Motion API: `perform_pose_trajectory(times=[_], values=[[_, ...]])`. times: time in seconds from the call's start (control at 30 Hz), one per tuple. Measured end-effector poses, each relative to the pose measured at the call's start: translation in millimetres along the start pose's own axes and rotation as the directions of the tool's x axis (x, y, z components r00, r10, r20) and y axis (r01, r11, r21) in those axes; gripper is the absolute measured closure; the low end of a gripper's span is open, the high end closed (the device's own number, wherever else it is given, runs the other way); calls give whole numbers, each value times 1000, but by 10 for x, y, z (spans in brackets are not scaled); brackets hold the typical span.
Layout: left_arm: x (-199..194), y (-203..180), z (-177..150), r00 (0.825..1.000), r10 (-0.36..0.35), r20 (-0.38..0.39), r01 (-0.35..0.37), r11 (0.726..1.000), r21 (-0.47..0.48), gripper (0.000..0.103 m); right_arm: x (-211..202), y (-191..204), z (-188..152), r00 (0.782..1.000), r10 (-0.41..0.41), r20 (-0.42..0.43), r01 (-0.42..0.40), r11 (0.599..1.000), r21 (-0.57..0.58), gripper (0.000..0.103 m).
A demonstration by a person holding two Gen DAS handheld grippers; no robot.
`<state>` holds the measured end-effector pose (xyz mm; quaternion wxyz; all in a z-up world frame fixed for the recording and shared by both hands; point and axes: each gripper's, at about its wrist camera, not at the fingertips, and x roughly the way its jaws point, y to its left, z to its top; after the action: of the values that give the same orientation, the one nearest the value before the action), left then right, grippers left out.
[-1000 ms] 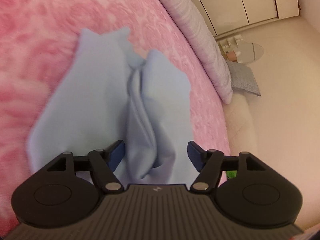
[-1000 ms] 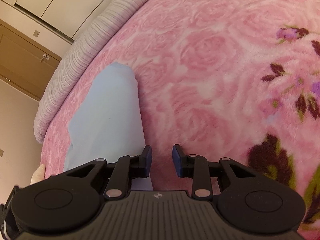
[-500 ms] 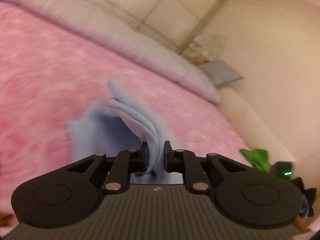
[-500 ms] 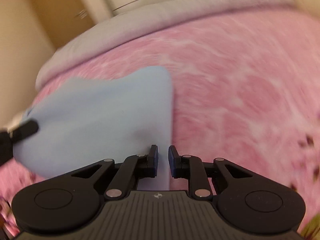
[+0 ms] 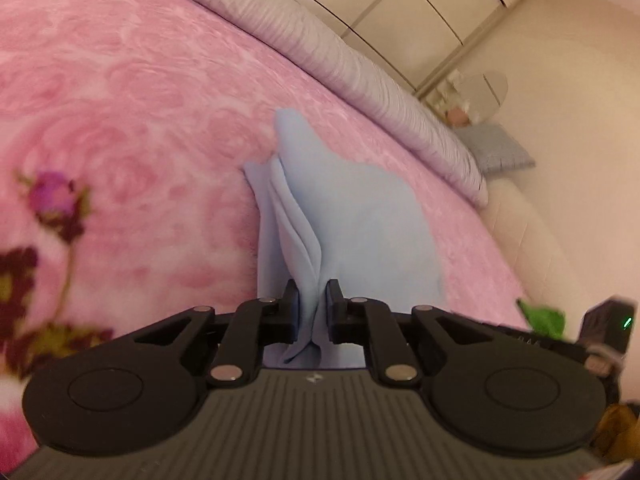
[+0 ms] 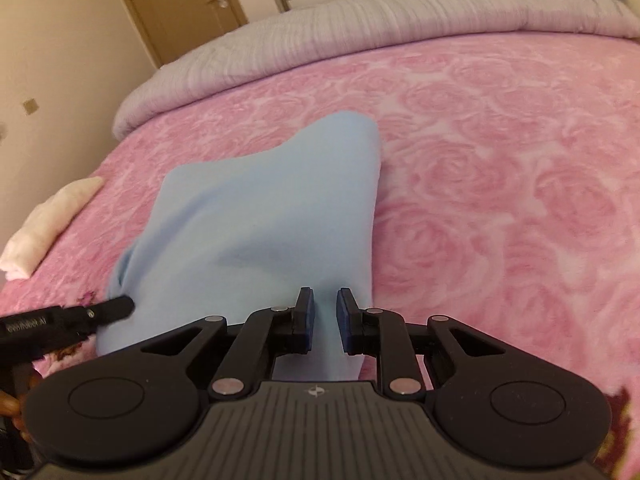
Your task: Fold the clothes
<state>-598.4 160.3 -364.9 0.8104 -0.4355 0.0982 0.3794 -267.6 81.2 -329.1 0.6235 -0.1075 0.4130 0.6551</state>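
Light-blue garment (image 5: 360, 216) lying on pink rose-print blanket (image 5: 132, 92), near edge lifted. Soft, light, limp; sags and bunches between grips, so best taken at edges and corners, layers pinched together. Left gripper (image 5: 312, 308) clamped on a bunched pleat of several layers; jaws just been closing, cloth between them. Right gripper (image 6: 324, 316) narrowed on a flat edge of same cloth, apparently pinching it. Around: grey quilt (image 6: 360, 20) along far side, folded white cloth (image 6: 44, 224) well apart on blanket, green item (image 5: 544, 318) off the bed edge. Nothing blocking the fold.
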Motion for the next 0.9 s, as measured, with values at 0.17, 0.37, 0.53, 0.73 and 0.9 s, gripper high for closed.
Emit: perform_pose_trajectory(times=[0.17,0.37,0.53,0.73,0.9], values=[[-28,-90,85,1000,-7,-24,7,1000,-17,89,-129,-483,-42,991,125,38,-131,923,363,77],[-33,107,128,997,-81,-15,77,980,-184,96,-180,-446,-172,995,96,38,-104,916,389,76],[-154,23,82,999,-49,1,49,995,-82,97,-165,-111,-127,1000,21,20,-24,986,164,76],[-89,-27,51,998,58,-16,-59,997,-43,90,-142,-7,-131,999,-42,5,42,996,75,68],[-416,-486,131,984,166,62,-173,978,119,94,-384,51,-107,997,-54,52,50,997,65,68]])
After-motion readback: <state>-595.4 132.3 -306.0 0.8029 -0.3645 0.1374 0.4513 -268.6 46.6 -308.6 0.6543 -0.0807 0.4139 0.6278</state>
